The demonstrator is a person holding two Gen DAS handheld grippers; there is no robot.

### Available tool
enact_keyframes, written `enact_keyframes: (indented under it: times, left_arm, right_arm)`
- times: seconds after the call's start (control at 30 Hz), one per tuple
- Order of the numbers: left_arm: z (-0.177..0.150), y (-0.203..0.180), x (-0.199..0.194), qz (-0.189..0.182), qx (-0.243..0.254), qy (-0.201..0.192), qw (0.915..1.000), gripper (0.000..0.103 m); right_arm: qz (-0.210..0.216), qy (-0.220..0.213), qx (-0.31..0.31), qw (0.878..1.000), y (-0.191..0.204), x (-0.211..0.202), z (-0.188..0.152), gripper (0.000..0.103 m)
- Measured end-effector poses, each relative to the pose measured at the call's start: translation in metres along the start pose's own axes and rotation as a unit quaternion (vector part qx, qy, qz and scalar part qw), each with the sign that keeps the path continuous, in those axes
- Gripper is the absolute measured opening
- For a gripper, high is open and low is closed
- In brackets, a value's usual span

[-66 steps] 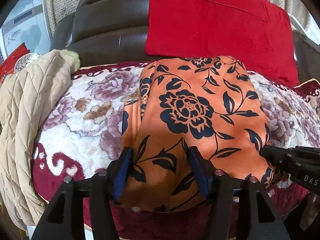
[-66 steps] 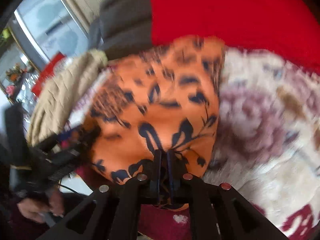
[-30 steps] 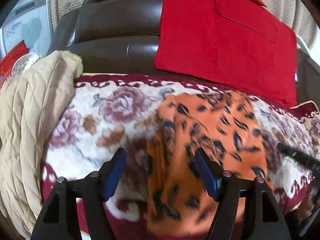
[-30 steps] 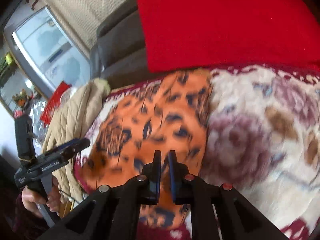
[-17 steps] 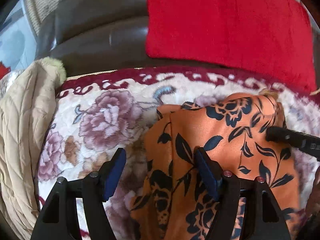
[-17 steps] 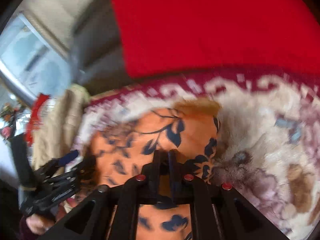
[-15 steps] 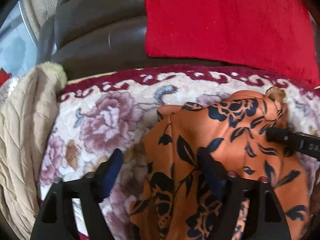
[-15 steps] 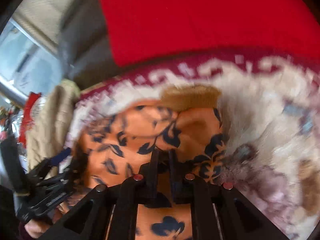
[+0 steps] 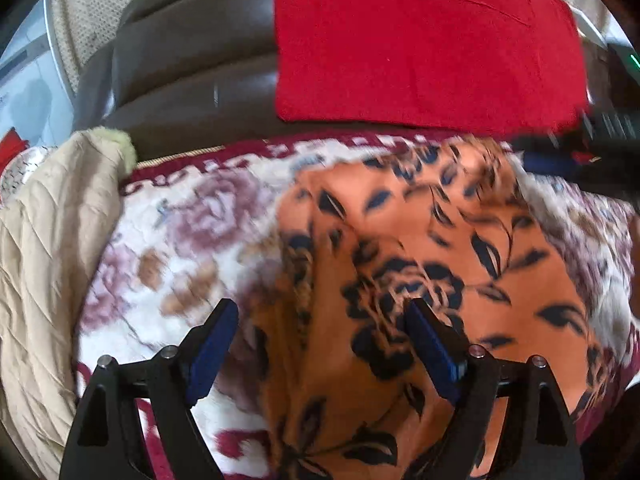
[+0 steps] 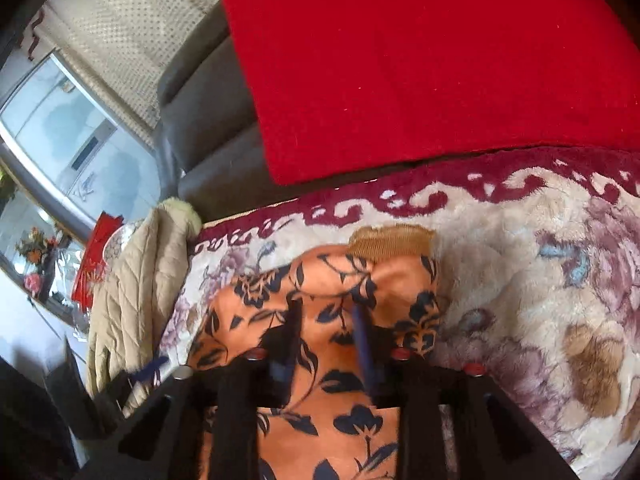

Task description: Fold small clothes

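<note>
Beige quilted jacket (image 9: 44, 264) slumps over the far left of the sofa, and beside it the cream-and-maroon plush floral blanket (image 9: 172, 248) lies bare. Just right of that, the left gripper (image 9: 320, 334) hovers with its blue pads spread wide: one pad hangs over bare blanket, the other over the cloth, and neither grips anything. The task's thing, an orange garment printed with dark blue flowers (image 9: 432, 248), lies doubled over on the blanket, right of centre in the left wrist view, its tan ribbed cuff (image 10: 392, 240) poking out at the far end of the fold. The right gripper (image 10: 326, 340) sits low over that far end; its jaws have just been opening and now stand partly apart, with cloth under them but nothing pinched.

The step looks like letting go after laying the fold. Done well, the right jaws should part fully and lift straight up, so the pads do not drag the top layer askew.

Bare blanket left of the garment gives room to retreat or smooth. Ahead, the red fabric cushion (image 9: 424, 40) leaning on the dark brown leather sofa back (image 9: 192, 64) crowds the far edge.
</note>
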State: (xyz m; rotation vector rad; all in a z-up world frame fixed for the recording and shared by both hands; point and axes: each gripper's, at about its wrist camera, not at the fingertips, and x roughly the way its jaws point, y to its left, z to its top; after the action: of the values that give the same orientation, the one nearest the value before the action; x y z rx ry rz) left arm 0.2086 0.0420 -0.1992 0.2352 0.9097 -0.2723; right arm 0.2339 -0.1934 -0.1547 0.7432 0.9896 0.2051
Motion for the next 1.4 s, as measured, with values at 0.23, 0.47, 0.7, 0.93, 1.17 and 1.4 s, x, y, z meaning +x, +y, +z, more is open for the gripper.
enact_keyframes:
  times: [0.23, 0.47, 0.7, 0.93, 1.17, 1.4]
  left_arm:
    - [-0.005, -0.004, 0.016, -0.021, -0.026, 0.010, 0.9994, 0.091]
    - [-0.010, -0.013, 0.018, -0.005, -0.022, -0.009, 0.9997, 0.093]
    - [-0.022, -0.007, -0.026, 0.038, -0.038, -0.080, 0.9954, 0.092]
    - [-0.039, 0.023, -0.045, 0.048, -0.092, -0.074, 0.9919, 0.092]
    - [-0.038, 0.033, -0.028, 0.023, -0.103, -0.011, 0.9944, 0.092]
    - [-0.021, 0.053, -0.059, -0.012, -0.094, -0.042, 0.9946, 0.092]
  right_arm:
    - [-0.035, -0.003, 0.026, 0.999, -0.009, 0.047, 0.014, 0.064]
    - [-0.084, 0.029, 0.023, 0.996, -0.027, 0.085, 0.027, 0.045]
    - [-0.020, 0.005, 0.012, 1.000, -0.023, 0.040, 0.015, 0.047]
    - [0.025, 0.013, -0.050, 0.998, -0.005, -0.018, -0.042, 0.047]
    - [-0.013, 0.059, -0.104, 0.993, 0.011, 0.001, -0.082, 0.048]
    - [0.039, 0.039, -0.021, 0.998, -0.013, -0.029, -0.081, 0.061]
